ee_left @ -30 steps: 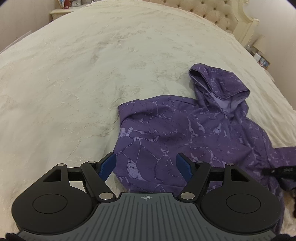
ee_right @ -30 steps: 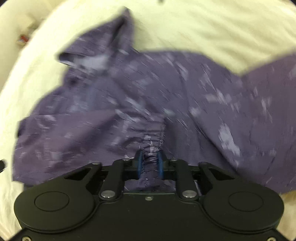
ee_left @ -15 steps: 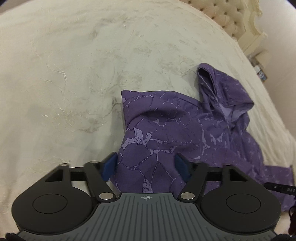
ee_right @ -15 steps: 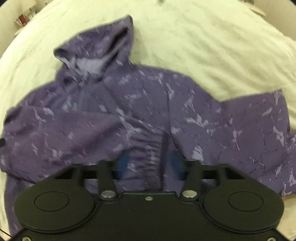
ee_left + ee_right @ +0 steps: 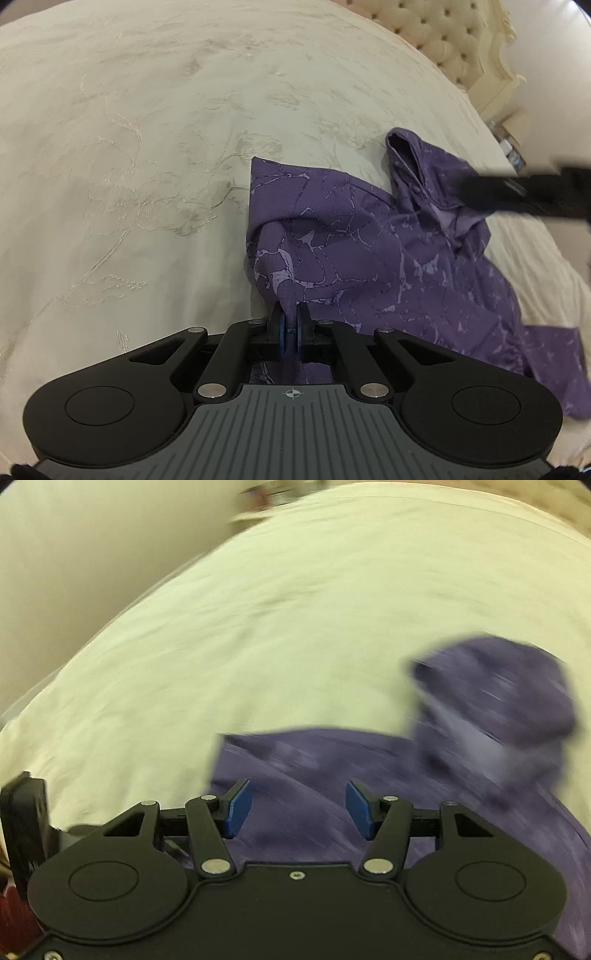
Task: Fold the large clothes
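Observation:
A purple patterned hoodie [image 5: 369, 251] lies on the cream bedspread [image 5: 129, 166], hood [image 5: 424, 173] toward the headboard. My left gripper [image 5: 291, 325] is shut on a bunched fold of the hoodie's near edge and pulls it into a ridge. In the blurred right wrist view the hoodie [image 5: 332, 775] lies under my right gripper [image 5: 299, 808], which is open and empty above the cloth, with the hood [image 5: 498, 709] at the right. The right gripper also shows in the left wrist view [image 5: 517, 192] as a dark blurred bar over the hood.
A tufted cream headboard [image 5: 461, 40] stands at the far right. A bedside table with small items [image 5: 513, 144] sits beyond the bed's right edge. Bedspread stretches wide to the left of the hoodie.
My left gripper has shut on the hoodie's edge, bunching the cloth. My right gripper has let go of the cloth, opened and swung leftward; its view is motion-blurred.

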`<state>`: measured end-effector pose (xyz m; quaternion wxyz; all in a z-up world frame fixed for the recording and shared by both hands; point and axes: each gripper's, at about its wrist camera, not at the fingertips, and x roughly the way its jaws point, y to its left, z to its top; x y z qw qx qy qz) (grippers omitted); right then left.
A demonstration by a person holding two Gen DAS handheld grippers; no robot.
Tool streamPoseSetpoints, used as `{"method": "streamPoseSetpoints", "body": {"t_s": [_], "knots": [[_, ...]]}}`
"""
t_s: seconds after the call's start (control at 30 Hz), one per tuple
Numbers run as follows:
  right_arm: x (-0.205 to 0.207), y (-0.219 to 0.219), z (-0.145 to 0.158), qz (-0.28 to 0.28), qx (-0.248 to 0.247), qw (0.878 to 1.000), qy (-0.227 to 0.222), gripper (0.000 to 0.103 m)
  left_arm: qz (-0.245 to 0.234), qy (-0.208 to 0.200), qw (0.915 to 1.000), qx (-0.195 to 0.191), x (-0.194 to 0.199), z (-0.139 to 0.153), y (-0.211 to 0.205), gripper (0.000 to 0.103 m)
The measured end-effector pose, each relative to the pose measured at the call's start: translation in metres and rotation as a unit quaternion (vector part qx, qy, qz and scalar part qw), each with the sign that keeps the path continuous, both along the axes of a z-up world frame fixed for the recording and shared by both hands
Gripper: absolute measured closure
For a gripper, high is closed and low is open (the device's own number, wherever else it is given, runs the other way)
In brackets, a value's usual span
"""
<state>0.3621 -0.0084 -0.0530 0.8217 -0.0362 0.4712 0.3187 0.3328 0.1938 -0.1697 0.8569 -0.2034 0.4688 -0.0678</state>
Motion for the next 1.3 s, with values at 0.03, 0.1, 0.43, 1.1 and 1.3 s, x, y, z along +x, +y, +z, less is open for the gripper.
{"method": "streamPoseSetpoints", "body": {"t_s": [0.03,0.1,0.43,1.1,1.3], "knots": [[0.007,0.019,-0.003,0.024,-0.001,1.000,0.000,0.041,0.002,0.000,1.0000,-0.001,0.000,-0.001,0.000,0.098],[0.020,0.051,-0.013,0.064,-0.011,0.998,-0.001,0.044,0.001,-0.003,1.0000,0.004,-0.001,-0.001,-0.001,0.098],[0.059,0.127,-0.057,0.178,-0.042,0.981,0.063,0.096,0.028,-0.007,0.9996,0.000,-0.008,-0.001,-0.001,0.098],[0.029,0.047,-0.034,0.005,0.012,1.000,-0.001,0.050,0.019,-0.090,0.9919,0.087,-0.017,0.037,0.014,0.056],[-0.031,-0.019,-0.062,-0.061,-0.021,0.996,0.061,0.049,-0.071,-0.105,0.9876,0.094,0.001,0.022,-0.013,0.055]]}}
